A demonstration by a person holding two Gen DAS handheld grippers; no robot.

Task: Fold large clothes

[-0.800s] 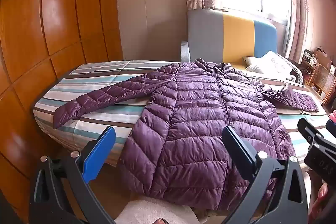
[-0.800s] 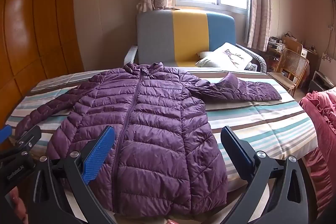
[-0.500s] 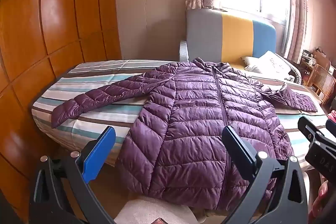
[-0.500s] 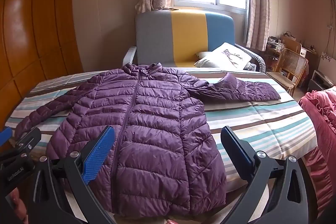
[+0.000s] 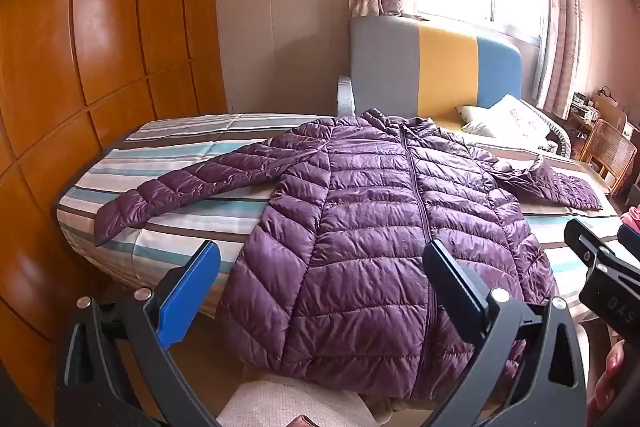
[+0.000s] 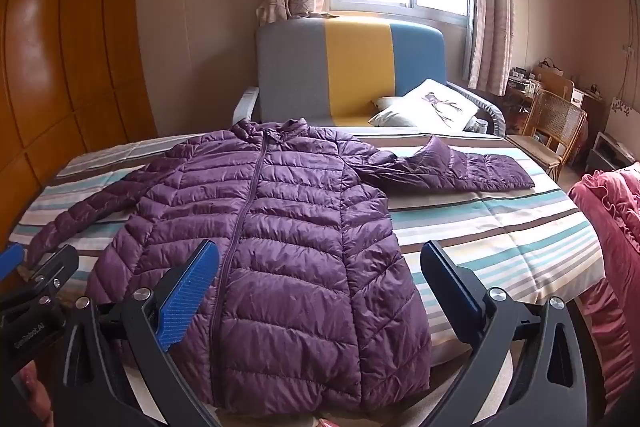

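While the purple puffer jacket [image 6: 276, 227] is lying zipped and face up across the striped bed [image 6: 500, 227], both sleeves are spreading outward and its hem is hanging over the near edge. Both sets of tongs are hovering short of it, gaping fully and gripping nothing: the left tongs [image 5: 320, 291] over the hem's left half, the right tongs [image 6: 320, 287] beside the right flank. Slick, puffy quilting is likely making any pinch unreliable; a shallow bite could be slipping off, and the overhanging hem could be dragging the jacket toward the floor mid-fold.
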